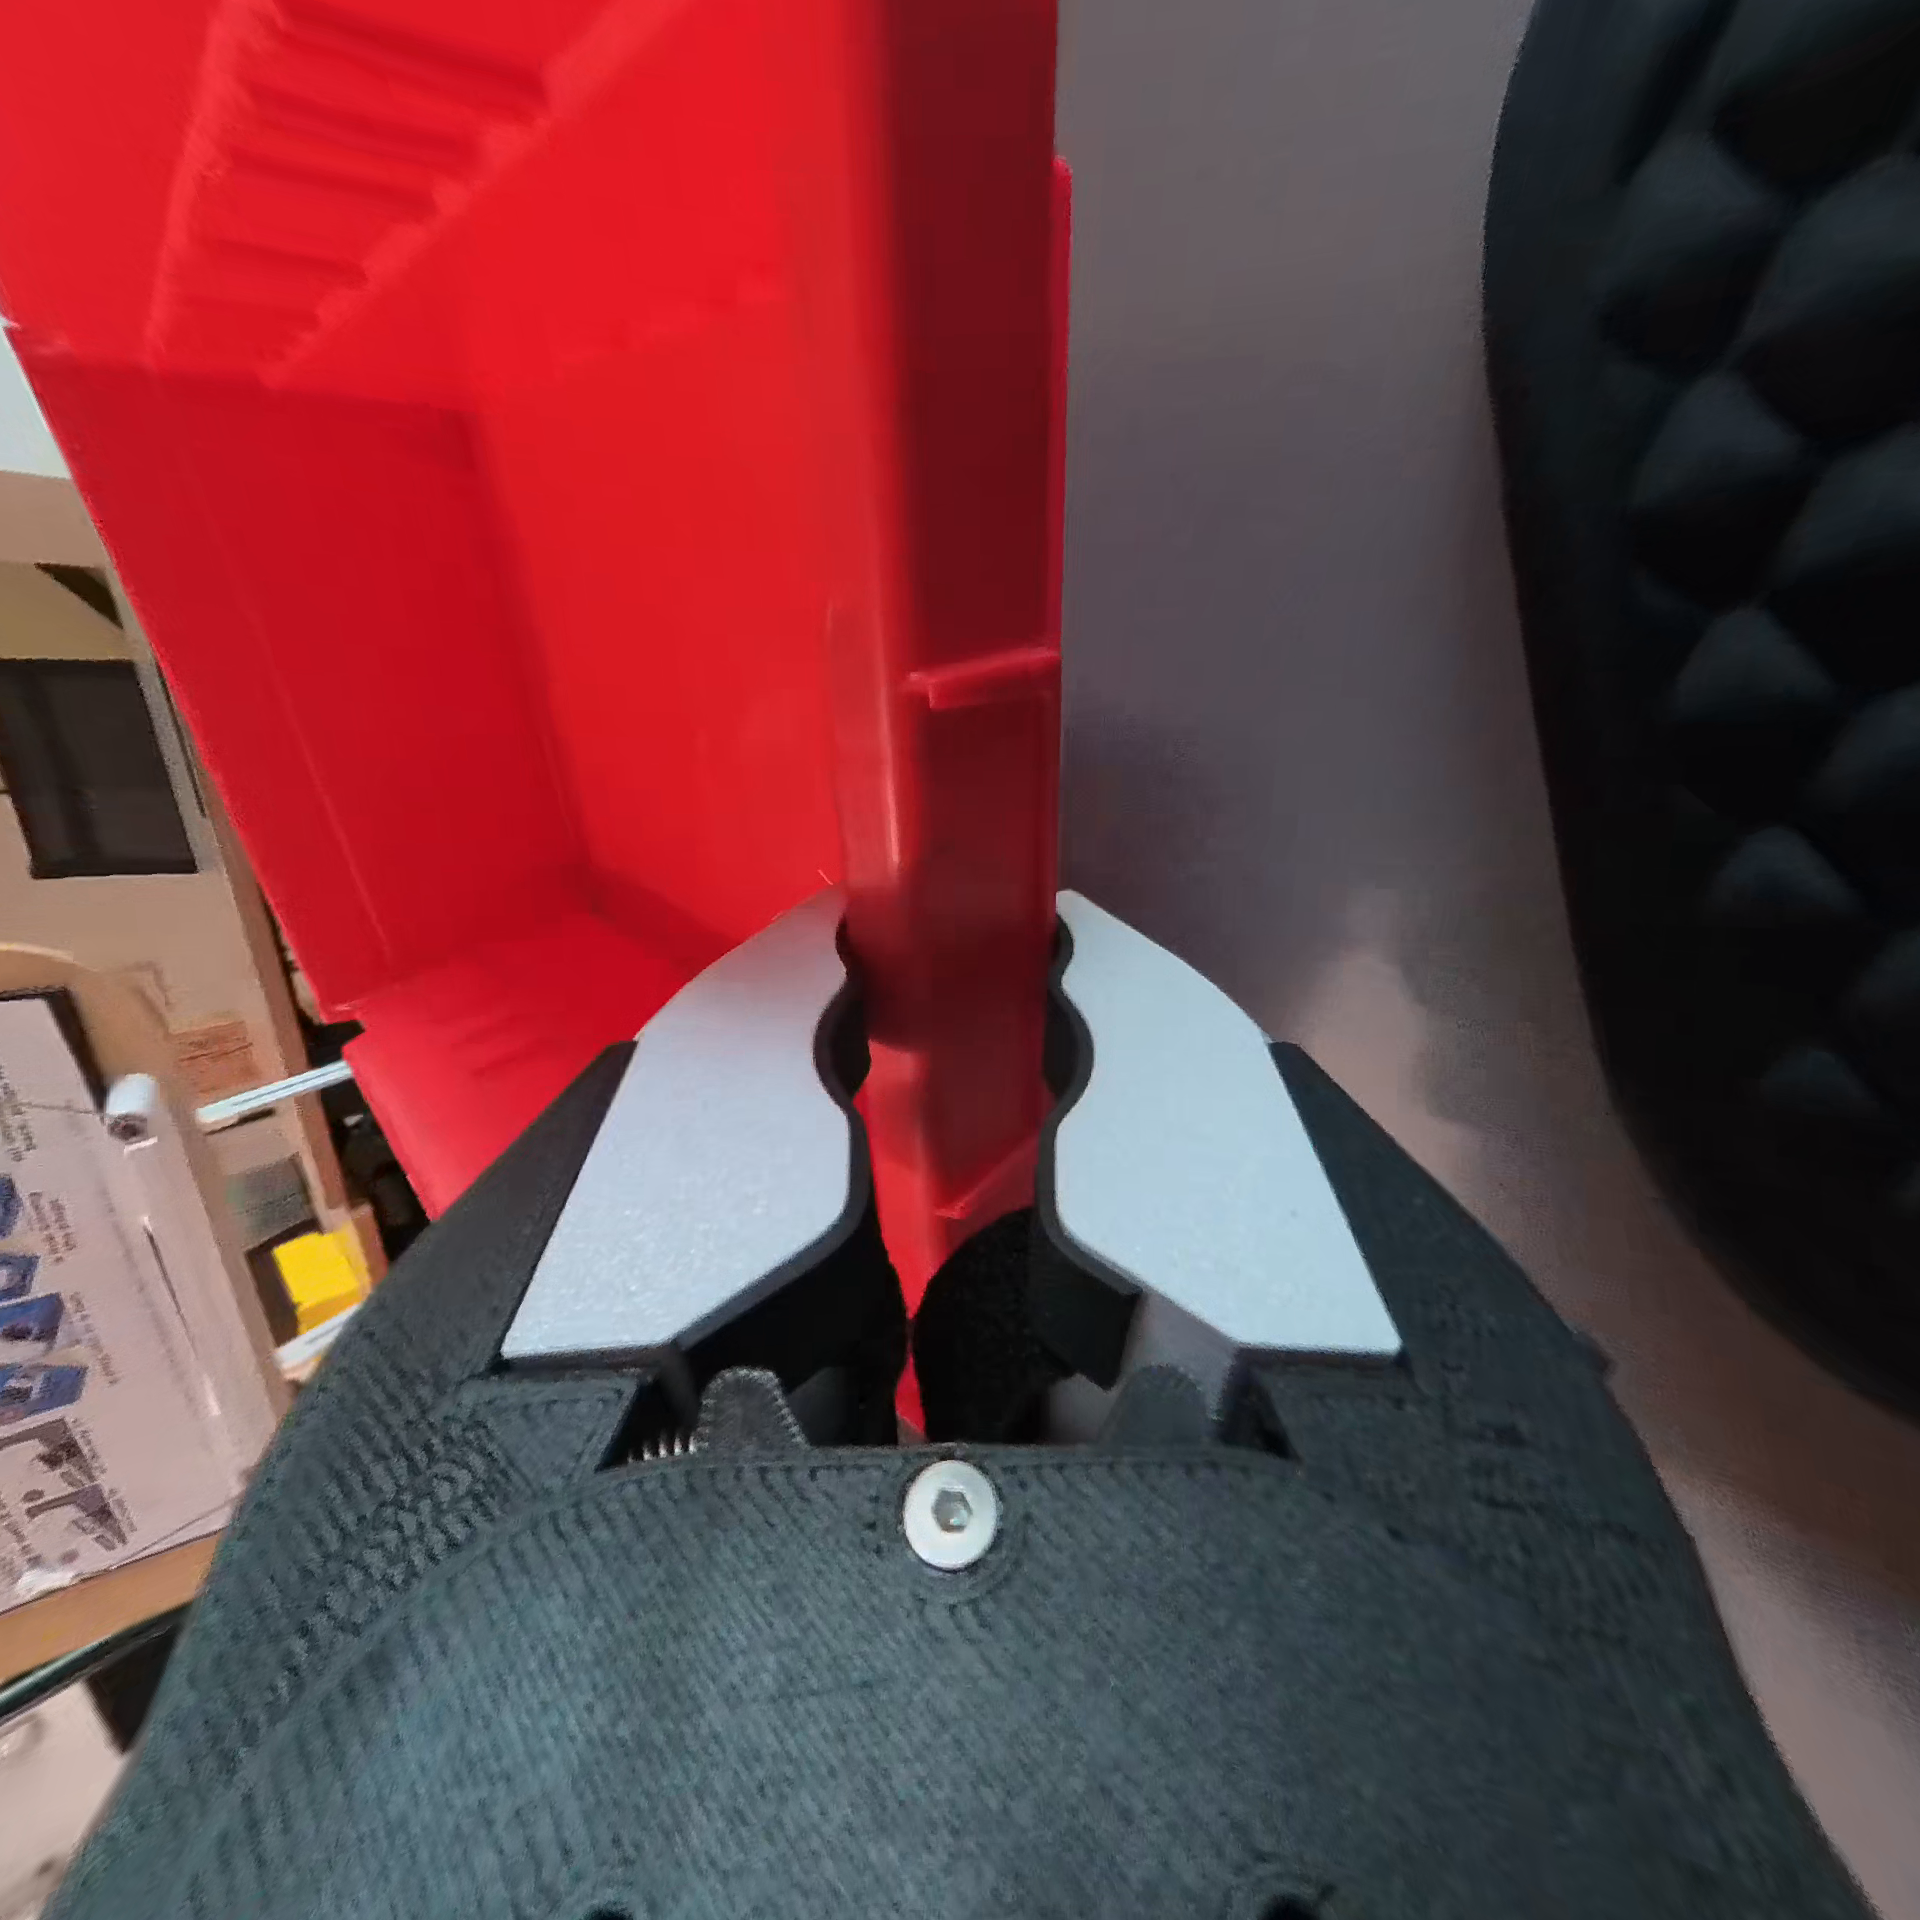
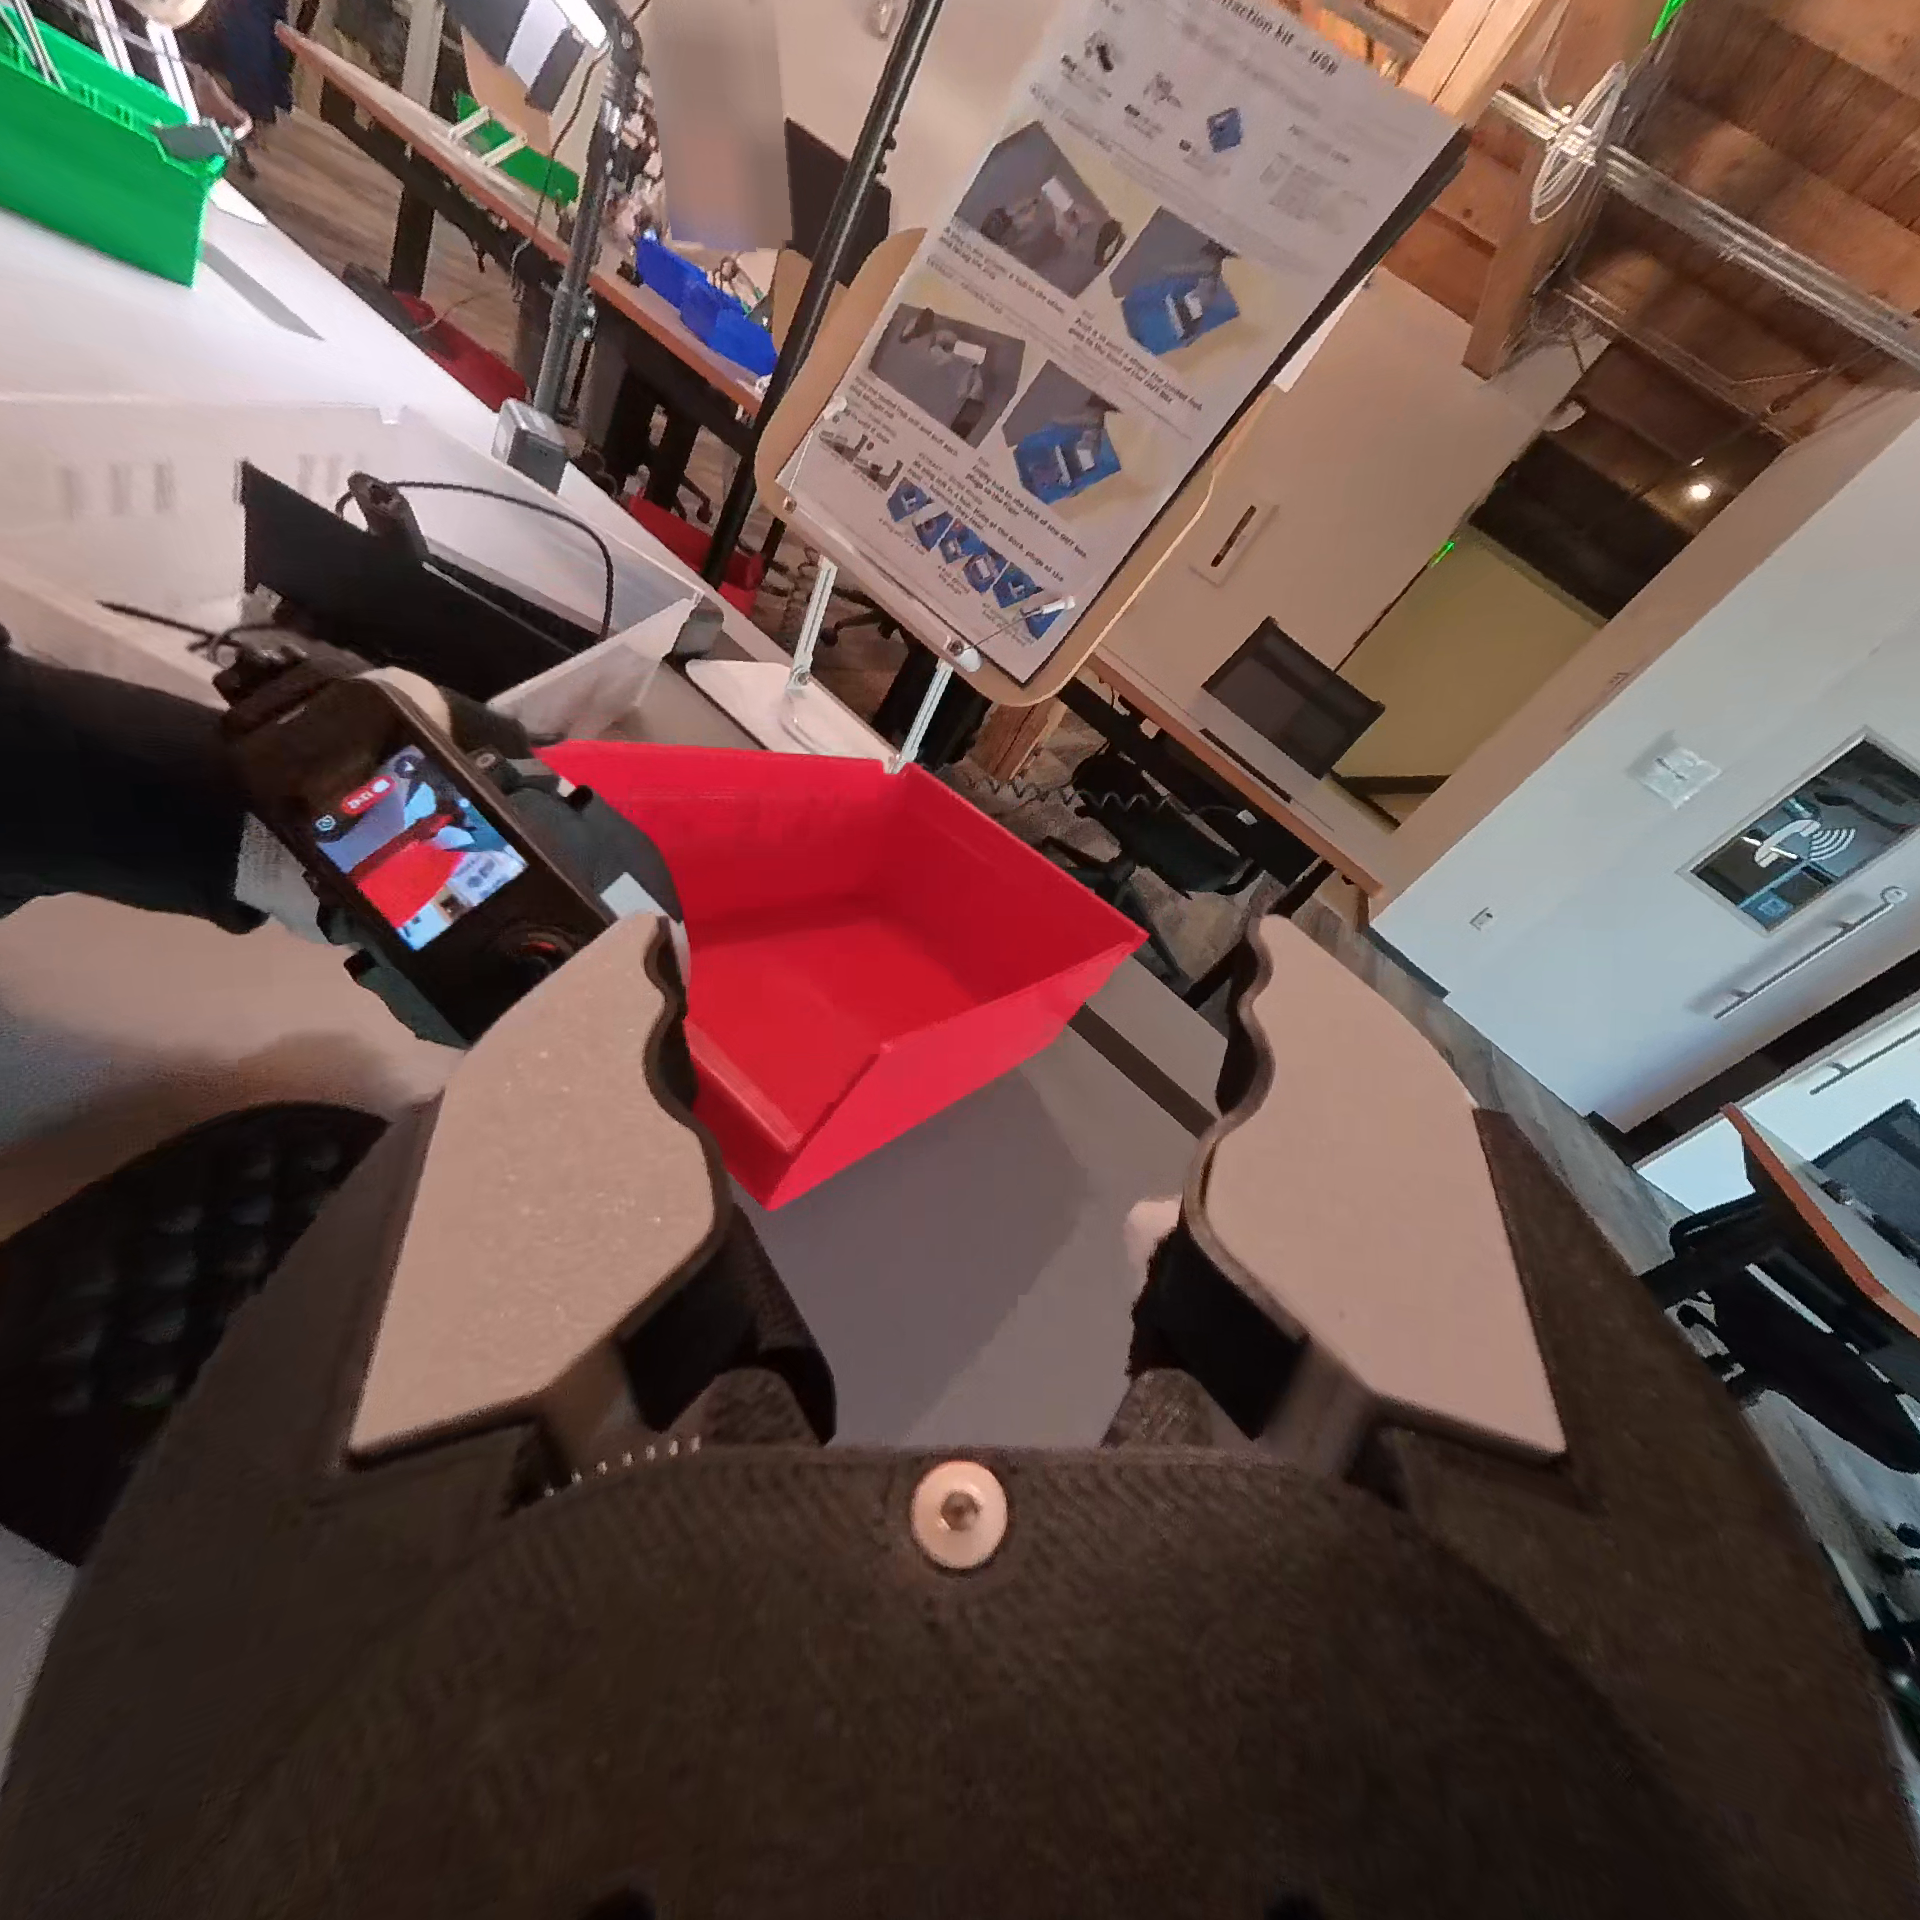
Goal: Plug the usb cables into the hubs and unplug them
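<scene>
My left gripper (image 1: 951,935) is shut on the side wall of a red plastic bin (image 1: 644,499) and holds it tilted, close up in the left wrist view. The same red bin (image 2: 873,935) shows empty in the right wrist view, raised off the grey table (image 2: 997,1247), with the left gripper's body and camera screen (image 2: 416,852) at its left edge. My right gripper (image 2: 956,977) is open and empty, just short of the bin. No usb cable or hub shows clearly in either view.
A black bumpy foam pad (image 1: 1766,675) lies on the table beside the bin and also shows in the right wrist view (image 2: 156,1268). A clear tray with a black cable (image 2: 499,561) and an instruction sheet on a stand (image 2: 1091,343) sit behind. The left gripper's tips are roughly 25 centimetres from the right gripper's.
</scene>
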`<state>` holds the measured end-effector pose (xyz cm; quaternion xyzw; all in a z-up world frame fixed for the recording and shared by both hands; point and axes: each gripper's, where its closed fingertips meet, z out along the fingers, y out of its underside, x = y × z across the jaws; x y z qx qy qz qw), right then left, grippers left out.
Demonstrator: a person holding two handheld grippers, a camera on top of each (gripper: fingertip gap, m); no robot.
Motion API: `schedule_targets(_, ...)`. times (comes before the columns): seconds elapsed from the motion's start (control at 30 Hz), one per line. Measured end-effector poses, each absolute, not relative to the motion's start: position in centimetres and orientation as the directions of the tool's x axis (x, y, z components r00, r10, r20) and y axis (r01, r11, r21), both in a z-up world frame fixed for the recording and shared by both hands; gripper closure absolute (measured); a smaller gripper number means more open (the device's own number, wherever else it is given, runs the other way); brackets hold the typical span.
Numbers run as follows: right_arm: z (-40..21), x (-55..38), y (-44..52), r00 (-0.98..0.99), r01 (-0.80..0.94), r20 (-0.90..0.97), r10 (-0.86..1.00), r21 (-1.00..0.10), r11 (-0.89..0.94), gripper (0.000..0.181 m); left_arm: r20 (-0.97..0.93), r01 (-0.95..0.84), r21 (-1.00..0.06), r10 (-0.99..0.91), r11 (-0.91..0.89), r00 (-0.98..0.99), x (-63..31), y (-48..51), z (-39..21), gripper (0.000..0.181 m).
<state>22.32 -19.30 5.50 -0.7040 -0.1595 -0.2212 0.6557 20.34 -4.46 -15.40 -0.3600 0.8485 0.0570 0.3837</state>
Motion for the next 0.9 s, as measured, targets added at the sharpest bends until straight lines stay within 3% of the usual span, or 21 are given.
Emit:
schedule_targets(0.23, 4.9, 22.1, -18.2, 0.844, 0.529, 0.536, -0.037, -0.841, -0.113, 0.081, -0.726, -0.643, -0.129, -0.513, 0.755, -0.457, 20.3, -4.4, -16.1, 0.150)
schedule_targets(0.43, 4.6, 21.3, -17.7, 0.836, 0.544, 0.548, -0.005, -0.831, -0.112, 0.081, -0.730, -0.627, -0.186, -0.533, 0.757, -0.428, 19.4, -5.1, -15.6, 0.135)
schedule_targets(0.5, 4.5, 21.0, -17.3, 0.838, 0.544, 0.546, 0.012, -0.832, -0.104, 0.082, -0.723, -0.585, -0.255, -0.554, 0.770, -0.413, 18.8, -6.3, -14.6, 0.134)
schedule_targets(0.6, 3.8, 20.5, -16.4, 0.839, 0.544, 0.542, 0.053, -0.831, -0.115, 0.082, -0.659, -0.490, -0.442, -0.643, 0.751, -0.391, 16.8, -9.5, -11.2, 0.133)
schedule_targets(0.73, 2.2, 19.5, -14.2, 0.840, 0.542, 0.528, 0.124, -0.828, -0.148, 0.087, -0.635, -0.521, -0.498, -0.701, 0.693, -0.325, 12.1, -8.7, -8.6, 0.130)
schedule_targets(0.9, -2.7, 16.4, -10.3, 0.812, 0.564, 0.477, 0.337, -0.789, -0.243, 0.105, -0.379, -0.596, -0.688, -0.906, 0.413, -0.190, 5.8, -4.4, -8.8, 0.130)
